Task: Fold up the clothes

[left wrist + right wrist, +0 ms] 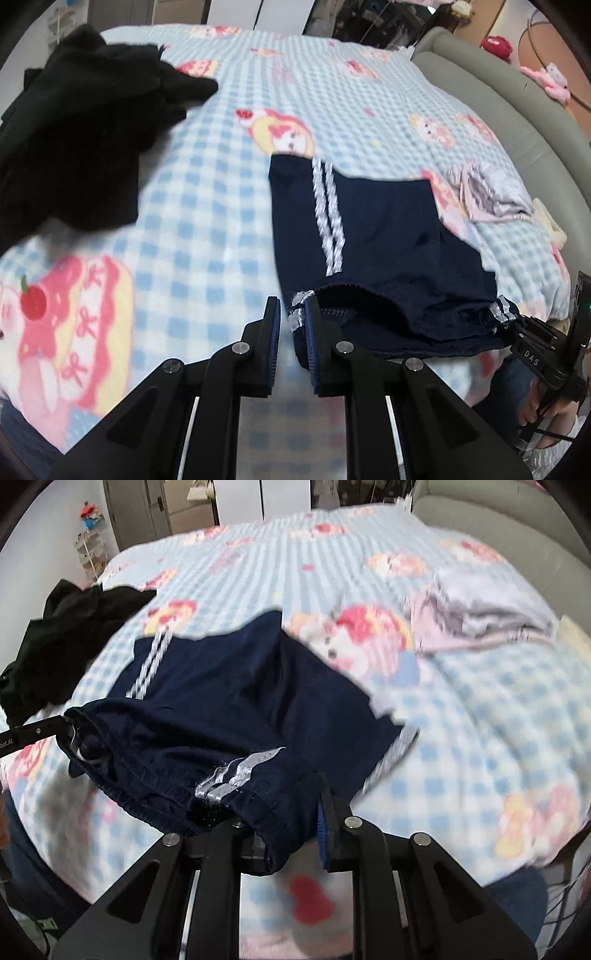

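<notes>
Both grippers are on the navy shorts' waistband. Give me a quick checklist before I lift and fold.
1. Left gripper pinching the waistband corner: ok.
2. Right gripper closed on the opposite corner: ok, fabric bunched between its jaws.
3. Navy shorts spread flat: not ok, wrinkled.
4. Black garment clear of the shorts: ok.
5. Pale folded garment clear: ok.
6. Grip depth: cannot tell.

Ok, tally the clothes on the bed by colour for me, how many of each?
Navy: 1, the striped shorts, held at the waistband by both claws.
Black: 1, a crumpled garment on the far left.
Pale lilac-grey: 1, a bunched garment on the right.
Total: 3 garments.
</notes>
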{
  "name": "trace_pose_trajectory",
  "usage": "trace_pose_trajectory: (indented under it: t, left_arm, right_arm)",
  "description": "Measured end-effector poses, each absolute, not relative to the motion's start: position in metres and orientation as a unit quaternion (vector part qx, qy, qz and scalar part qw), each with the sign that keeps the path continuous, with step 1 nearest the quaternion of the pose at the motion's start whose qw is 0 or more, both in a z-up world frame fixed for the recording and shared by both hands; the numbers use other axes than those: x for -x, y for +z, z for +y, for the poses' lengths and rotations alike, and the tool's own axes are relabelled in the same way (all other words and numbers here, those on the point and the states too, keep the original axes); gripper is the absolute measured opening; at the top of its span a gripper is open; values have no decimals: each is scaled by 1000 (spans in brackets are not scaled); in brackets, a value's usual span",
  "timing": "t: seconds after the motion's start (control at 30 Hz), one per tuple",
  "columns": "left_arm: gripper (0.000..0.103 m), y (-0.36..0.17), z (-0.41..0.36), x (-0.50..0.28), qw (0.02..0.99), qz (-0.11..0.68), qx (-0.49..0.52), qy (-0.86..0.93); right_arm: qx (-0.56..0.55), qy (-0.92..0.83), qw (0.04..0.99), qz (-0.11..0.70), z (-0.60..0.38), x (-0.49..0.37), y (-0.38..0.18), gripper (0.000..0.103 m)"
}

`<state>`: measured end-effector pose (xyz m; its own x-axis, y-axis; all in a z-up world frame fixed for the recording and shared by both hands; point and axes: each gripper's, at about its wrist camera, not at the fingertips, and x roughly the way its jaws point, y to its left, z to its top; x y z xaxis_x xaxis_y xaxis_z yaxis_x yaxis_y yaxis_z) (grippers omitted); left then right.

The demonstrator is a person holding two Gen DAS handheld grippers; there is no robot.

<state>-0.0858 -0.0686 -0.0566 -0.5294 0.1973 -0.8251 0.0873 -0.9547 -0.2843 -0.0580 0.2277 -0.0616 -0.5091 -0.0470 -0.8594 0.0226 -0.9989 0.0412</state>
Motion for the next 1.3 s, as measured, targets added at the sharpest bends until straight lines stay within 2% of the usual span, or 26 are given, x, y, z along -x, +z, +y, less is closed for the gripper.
trace_pose_trajectory:
  t: [0.07, 0.13, 0.17, 0.23, 0.27, 0.37, 0.5, 0.53, 0.6, 0.63, 0.67, 0.7, 0.77, 0.93, 1.03, 1.17, 1.3]
  left_arm:
    - [15, -57, -71, 84, 33, -159, 481, 861]
    - [21, -55, -74, 82, 35, -173, 473, 863]
    - [33, -51, -76, 81, 40, -179, 464, 867]
    - [48, -50, -73, 82, 58, -182, 461, 867]
    - [48, -51, -69, 84, 68, -173, 465, 866]
    - [51, -63, -55, 97, 78, -130, 487, 860]
    - [51, -80, -34, 118, 64, -70, 514, 853]
    - [52, -79, -28, 123, 70, -61, 513, 854]
    - [64, -77, -17, 131, 87, -45, 509, 855]
    - [64, -79, -13, 135, 93, -44, 515, 851]
    - [62, -82, -10, 140, 99, -46, 522, 846]
    - [40, -85, -6, 144, 104, -47, 528, 841]
    - [14, -79, -3, 141, 98, -34, 519, 849]
    - [9, -39, -26, 118, 67, -71, 455, 885]
    - [9, -24, -59, 88, 29, -139, 414, 899]
    - [9, -64, -98, 70, -23, -192, 464, 864]
    - [10, -80, -107, 55, -20, -198, 487, 850]
  right_arm:
    - [-501, -864, 37, -21, 226, 53, -64, 21]
    - [-496, -867, 46, -20, 223, 49, -59, 21]
    - [-492, -869, 48, -18, 221, 48, -56, 22]
    - [-488, -872, 46, -9, 218, 48, -53, 31]
    - [-488, -872, 46, -7, 216, 50, -53, 38]
    - [-493, -867, 65, -8, 209, 47, -52, 40]
    - [-513, -854, 84, 25, 196, 42, -59, 57]
    - [-520, -850, 83, 30, 195, 41, -63, 57]
    - [-536, -840, 82, 31, 195, 39, -71, 57]
    - [-546, -834, 81, 21, 197, 38, -76, 57]
    - [-551, -830, 84, 13, 199, 37, -80, 57]
    - [-554, -828, 88, 5, 200, 38, -81, 57]
    - [-555, -827, 91, -7, 201, 40, -84, 57]
    - [-544, -835, 84, -5, 196, 42, -81, 57]
    - [-543, -836, 80, -2, 194, 43, -82, 57]
    - [-546, -835, 67, 0, 193, 42, -87, 57]
    - [-549, -835, 40, -4, 199, 43, -87, 57]
